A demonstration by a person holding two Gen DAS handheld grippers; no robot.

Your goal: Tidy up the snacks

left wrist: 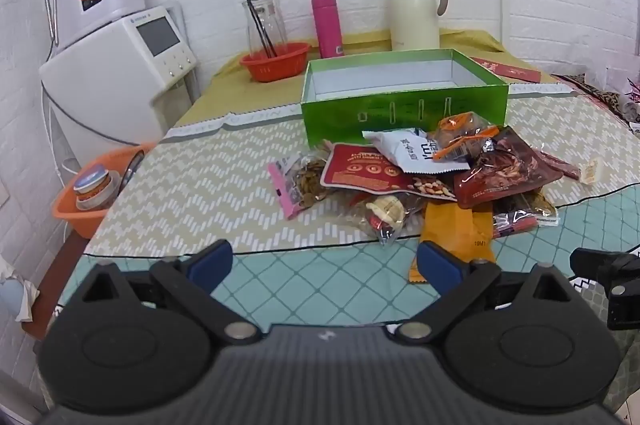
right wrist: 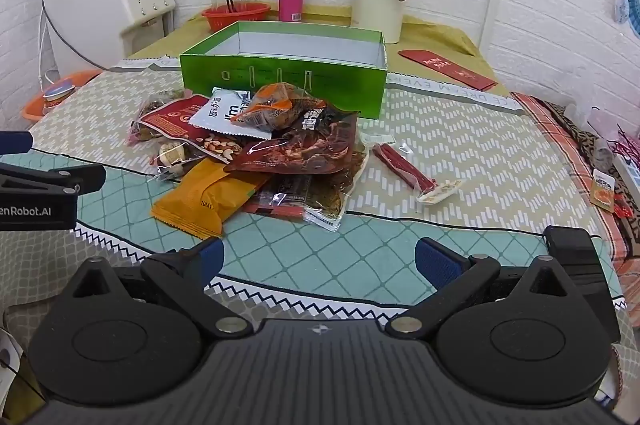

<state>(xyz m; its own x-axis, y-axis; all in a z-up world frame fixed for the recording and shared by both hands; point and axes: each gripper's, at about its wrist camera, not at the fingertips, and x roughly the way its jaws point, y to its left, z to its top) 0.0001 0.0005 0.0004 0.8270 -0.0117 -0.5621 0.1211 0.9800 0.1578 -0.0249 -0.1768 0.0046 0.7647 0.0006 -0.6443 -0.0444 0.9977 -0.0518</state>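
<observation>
Several snack packets [right wrist: 256, 153] lie heaped mid-table, touching the near wall of the green box [right wrist: 280, 77], which we find open-topped. One red stick packet [right wrist: 404, 171] lies apart to the right. Our left gripper [left wrist: 324, 265] and right gripper [right wrist: 318, 259] hover short of the heap, jaws spread wide, holding nothing.

The black body of the left gripper [right wrist: 36, 193], seen at the edge of the right wrist view, bears white lettering that reads "enRobot.AI", its start cut off by the frame. The white snack packet [right wrist: 232, 119] in the pile shows "I'm" beside Chinese characters. The orange wrapper [right wrist: 200, 199] carries the small code "19M1". The tablecloth [right wrist: 452, 97] has a printed border reading "DREAM EVER", upside down. The red envelope [right wrist: 448, 69] has gold characters, too small to read.
</observation>
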